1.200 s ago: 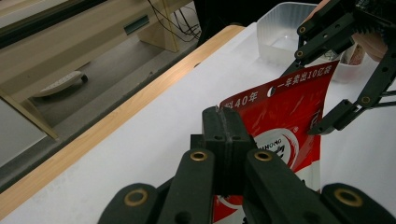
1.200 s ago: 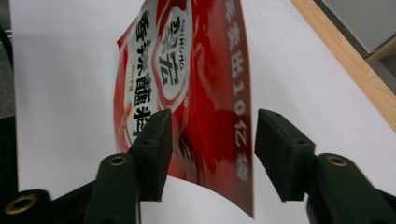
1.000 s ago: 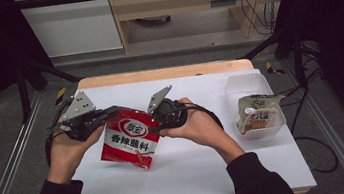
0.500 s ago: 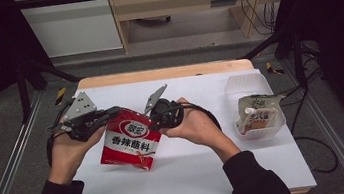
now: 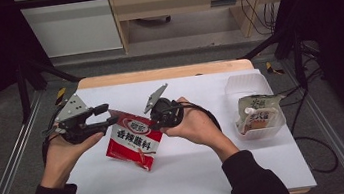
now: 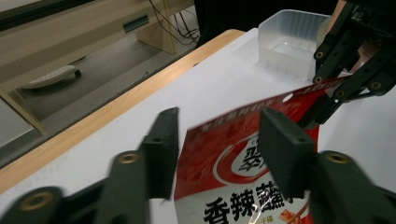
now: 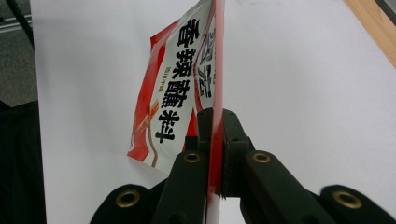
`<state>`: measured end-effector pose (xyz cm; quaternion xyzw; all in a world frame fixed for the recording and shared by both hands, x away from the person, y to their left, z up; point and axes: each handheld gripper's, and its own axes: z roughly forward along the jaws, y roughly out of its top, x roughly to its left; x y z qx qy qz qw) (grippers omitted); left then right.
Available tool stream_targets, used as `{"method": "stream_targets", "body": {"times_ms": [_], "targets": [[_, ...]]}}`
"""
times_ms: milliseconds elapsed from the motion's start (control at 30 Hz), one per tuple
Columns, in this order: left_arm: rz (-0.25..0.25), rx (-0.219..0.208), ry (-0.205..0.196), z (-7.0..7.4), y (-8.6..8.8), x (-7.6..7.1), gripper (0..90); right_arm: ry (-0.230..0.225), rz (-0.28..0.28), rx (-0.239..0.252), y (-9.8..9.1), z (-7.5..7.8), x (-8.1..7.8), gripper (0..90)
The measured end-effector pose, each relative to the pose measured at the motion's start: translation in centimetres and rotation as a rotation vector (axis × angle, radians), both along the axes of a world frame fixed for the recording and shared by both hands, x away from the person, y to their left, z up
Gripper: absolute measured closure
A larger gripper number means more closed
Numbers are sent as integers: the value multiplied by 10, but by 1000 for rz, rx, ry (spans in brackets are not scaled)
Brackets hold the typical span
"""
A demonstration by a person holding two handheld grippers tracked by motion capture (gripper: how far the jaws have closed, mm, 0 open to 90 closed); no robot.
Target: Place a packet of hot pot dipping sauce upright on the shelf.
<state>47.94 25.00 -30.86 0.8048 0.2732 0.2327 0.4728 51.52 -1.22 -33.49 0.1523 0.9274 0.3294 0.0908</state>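
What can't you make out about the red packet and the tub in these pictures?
- Packet: small print too small in the high view; bottom cut off by the edge in the left gripper view; top edge hidden between the right tongs.
- Tub: contents blurred, a wrapped item of some sort; in the left gripper view the right tongs cover one side.

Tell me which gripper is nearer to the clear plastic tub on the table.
Right. The right gripper is shut on the red packet at mid-table, closer to the tub; the left gripper sits beyond the packet, farther away.
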Motion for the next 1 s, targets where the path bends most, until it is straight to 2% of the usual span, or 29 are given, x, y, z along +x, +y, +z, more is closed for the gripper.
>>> {"method": "stream_targets", "body": {"times_ms": [200,300,500,533,567,633,733,833,1000], "targets": [[30,-33,-8,-10,9,-3,253,4,-18,13,-5,3,3,897],[51,-43,-10,-15,13,-5,189,7,-32,40,-9,7,4,897],[79,-60,4,-31,22,-7,115,1,-43,68,-18,22,2,898],[79,-60,4,-31,22,-7,111,-6,-45,69,-20,25,2,898],[86,-64,13,-37,26,-7,99,-19,-50,57,-22,29,2,898],[93,-52,31,-44,30,-5,88,-34,-56,41,-25,35,3,898],[126,-18,48,-54,35,-3,72,-49,-70,41,-34,46,7,898],[149,-3,79,-70,39,-1,68,-59,-76,33,-43,59,10,898],[188,30,104,-99,41,-3,68,-83,-73,-9,-56,74,14,897]]}}
